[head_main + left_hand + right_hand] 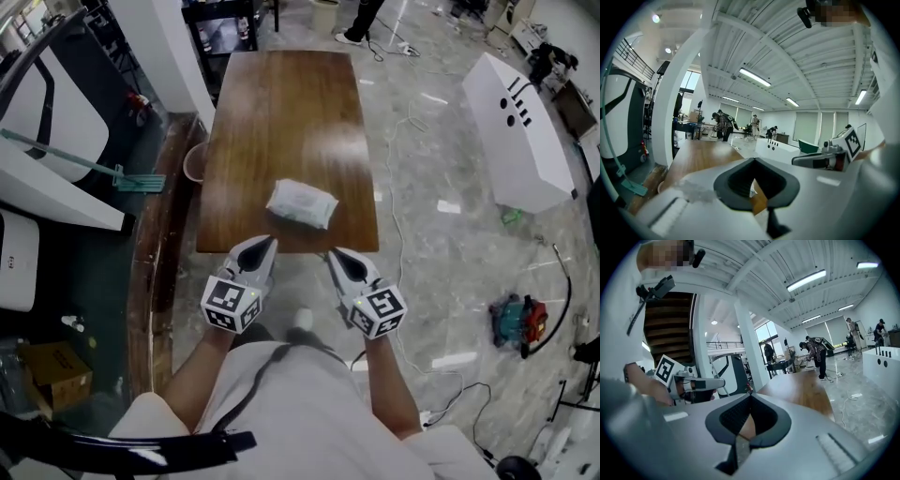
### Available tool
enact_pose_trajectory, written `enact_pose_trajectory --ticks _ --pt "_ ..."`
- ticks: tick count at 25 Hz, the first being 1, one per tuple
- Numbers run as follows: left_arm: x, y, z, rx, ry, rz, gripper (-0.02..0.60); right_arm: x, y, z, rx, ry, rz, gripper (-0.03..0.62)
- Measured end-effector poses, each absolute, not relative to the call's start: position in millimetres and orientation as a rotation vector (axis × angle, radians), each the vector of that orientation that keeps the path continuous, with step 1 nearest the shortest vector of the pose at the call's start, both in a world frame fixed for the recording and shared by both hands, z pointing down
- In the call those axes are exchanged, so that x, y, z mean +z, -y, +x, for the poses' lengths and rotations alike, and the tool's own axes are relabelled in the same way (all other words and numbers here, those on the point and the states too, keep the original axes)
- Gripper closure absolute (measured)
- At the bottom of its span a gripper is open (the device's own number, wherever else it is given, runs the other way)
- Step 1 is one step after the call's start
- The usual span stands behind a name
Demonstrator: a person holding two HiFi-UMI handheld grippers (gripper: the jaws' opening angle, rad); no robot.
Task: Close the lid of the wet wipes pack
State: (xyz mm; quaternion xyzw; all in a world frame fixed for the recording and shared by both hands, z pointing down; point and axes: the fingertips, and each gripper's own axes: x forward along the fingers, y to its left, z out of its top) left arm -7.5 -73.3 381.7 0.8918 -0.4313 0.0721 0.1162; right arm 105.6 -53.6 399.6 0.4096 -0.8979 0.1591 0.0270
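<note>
Head view shows wipes pack (pixel 302 203) on table (pixel 281 103), mop (pixel 84 164) alongside

In the head view the wet wipes pack (pixel 302 203) is too small to tell whether its lid is open. A person (pixel 363 17) is cut off by the top edge, only legs showing. In its own view the left gripper (pixel 753 160) covers the near end of the surface (pixel 701 157).

The soft white plastic wipes pack (pixel 302 203) lies flat, a bit slanted, near the close end of the brown wooden table (pixel 281 112).
</note>
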Motion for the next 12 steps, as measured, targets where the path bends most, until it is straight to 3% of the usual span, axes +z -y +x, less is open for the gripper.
enact_pose_trajectory --ticks 12 --pt "401 106 -35 0.272 1.275 2.582 0.578 419 90 84 0.536 2.753 1.214 0.585"
